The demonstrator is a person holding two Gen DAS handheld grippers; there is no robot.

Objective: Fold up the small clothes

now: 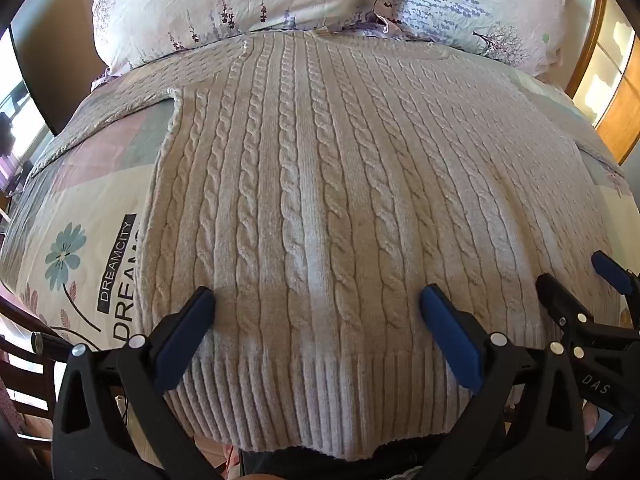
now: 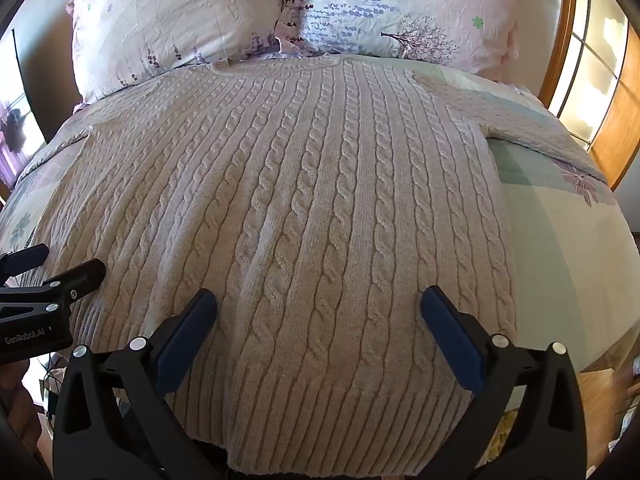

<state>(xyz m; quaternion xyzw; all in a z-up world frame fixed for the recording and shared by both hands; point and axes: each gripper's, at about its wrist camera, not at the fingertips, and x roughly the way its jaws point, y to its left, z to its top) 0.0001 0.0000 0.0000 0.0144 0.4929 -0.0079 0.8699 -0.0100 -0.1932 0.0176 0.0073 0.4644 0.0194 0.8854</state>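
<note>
A cream cable-knit sweater lies flat on the bed, ribbed hem nearest me, collar toward the pillows, sleeves spread to both sides. It fills the right wrist view too. My left gripper is open and empty, hovering over the hem's left half. My right gripper is open and empty over the hem's right half. The right gripper also shows at the right edge of the left wrist view; the left gripper shows at the left edge of the right wrist view.
Two floral pillows lie at the head of the bed. The printed bedsheet shows on both sides of the sweater. A wooden frame stands at the right.
</note>
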